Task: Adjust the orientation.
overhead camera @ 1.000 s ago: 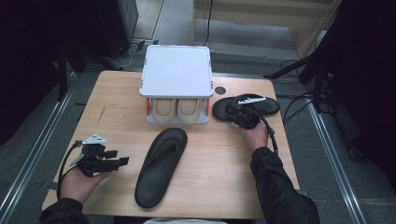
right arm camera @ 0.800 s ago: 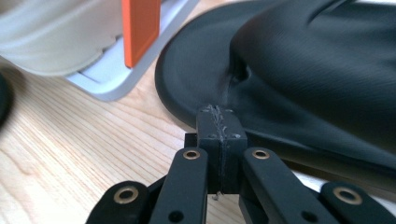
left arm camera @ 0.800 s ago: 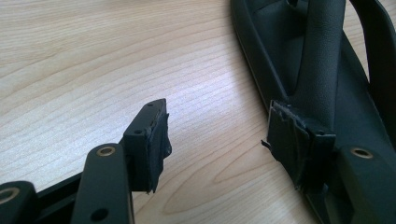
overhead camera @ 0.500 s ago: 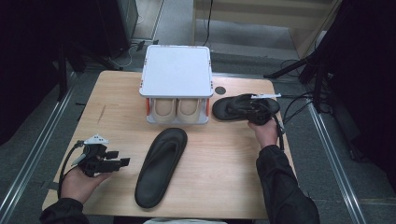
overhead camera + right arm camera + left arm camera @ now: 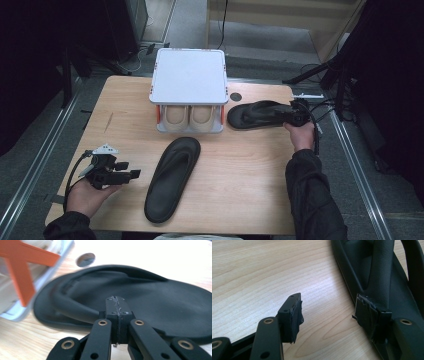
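Black rubber, no readable writing: your right gripper (image 5: 117, 305), jaws pressed together, is hovering at the far flip-flop (image 5: 260, 114) beside the white rack (image 5: 189, 76); your left gripper (image 5: 131, 174) is gaping beside the near flip-flop (image 5: 172, 176).

We see our gripper (image 5: 117, 302) with jaws pressed together, empty, over a black sandal (image 5: 160, 307); a white rack (image 5: 37, 270) sits upper left.

No text, label, brand, number or sign can be read on anything here.
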`<state>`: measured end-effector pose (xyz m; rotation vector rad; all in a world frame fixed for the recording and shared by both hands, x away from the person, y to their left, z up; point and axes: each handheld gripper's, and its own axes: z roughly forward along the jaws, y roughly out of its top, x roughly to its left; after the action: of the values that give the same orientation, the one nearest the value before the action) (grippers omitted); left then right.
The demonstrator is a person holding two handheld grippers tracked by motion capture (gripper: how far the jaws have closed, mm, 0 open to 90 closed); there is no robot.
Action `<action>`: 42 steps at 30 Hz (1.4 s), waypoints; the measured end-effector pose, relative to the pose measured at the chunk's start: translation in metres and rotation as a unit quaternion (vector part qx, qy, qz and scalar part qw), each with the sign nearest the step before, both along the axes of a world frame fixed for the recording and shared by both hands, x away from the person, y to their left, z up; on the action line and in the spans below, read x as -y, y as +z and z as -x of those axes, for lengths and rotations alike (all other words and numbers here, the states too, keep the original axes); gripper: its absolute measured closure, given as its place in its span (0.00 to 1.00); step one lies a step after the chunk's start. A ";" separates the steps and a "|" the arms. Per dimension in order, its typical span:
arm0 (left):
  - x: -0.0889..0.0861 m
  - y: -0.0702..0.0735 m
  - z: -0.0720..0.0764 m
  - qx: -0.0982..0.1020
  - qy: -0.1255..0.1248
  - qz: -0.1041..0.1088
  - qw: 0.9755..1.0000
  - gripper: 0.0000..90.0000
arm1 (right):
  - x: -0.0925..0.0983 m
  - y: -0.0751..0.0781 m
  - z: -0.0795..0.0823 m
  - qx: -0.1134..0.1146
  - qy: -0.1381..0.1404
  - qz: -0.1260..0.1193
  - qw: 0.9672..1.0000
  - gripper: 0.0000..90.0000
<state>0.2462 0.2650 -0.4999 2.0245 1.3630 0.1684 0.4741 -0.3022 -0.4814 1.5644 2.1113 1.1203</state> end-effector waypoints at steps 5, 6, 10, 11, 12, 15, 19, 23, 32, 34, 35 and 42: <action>-0.001 0.000 0.000 0.000 0.001 0.000 1.000 0.44 | 0.006 -0.006 -0.008 -0.013 -0.011 0.016 1.000 1.00; -0.001 0.000 0.000 -0.001 0.001 -0.001 1.000 0.44 | 0.006 -0.007 -0.010 -0.016 -0.013 0.022 1.000 1.00; 0.000 -0.001 0.000 -0.001 0.000 -0.003 1.000 0.44 | 0.006 -0.009 -0.011 -0.015 -0.014 0.026 0.999 1.00; 0.000 -0.001 0.000 -0.002 -0.001 -0.002 1.000 0.44 | 0.005 -0.009 -0.011 -0.015 -0.013 0.028 0.999 1.00; 0.000 -0.001 0.000 -0.001 0.000 -0.002 1.000 0.43 | 0.005 -0.008 -0.011 -0.017 -0.011 0.026 0.999 1.00; 0.000 0.000 0.000 0.000 0.000 -0.001 1.000 0.44 | 0.004 -0.007 -0.008 -0.022 -0.006 0.031 0.999 1.00; 0.000 0.000 -0.001 0.002 -0.004 -0.001 1.000 0.44 | 0.002 -0.006 -0.002 -0.027 -0.003 0.035 0.999 1.00; 0.001 0.001 -0.003 0.002 -0.006 0.001 1.000 0.44 | -0.002 -0.005 0.007 -0.036 0.004 0.038 0.999 1.00; 0.005 0.002 -0.011 0.005 -0.019 0.003 1.000 0.44 | -0.013 -0.003 0.025 -0.038 0.022 0.051 0.998 1.00; 0.006 0.002 -0.012 0.006 -0.021 0.004 1.000 0.44 | -0.016 -0.003 0.029 -0.038 0.026 0.052 0.998 1.00; 0.006 0.002 -0.013 0.004 -0.024 0.004 1.000 0.44 | -0.017 -0.003 0.030 -0.039 0.026 0.052 0.998 1.00; 0.011 0.003 -0.021 0.004 -0.036 0.005 0.999 0.44 | -0.029 -0.004 0.040 -0.042 0.041 0.046 0.997 1.00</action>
<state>0.2670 0.2537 -0.4972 2.0585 1.2813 0.1372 0.4345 -0.2732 -0.4856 1.5204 2.2669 0.9846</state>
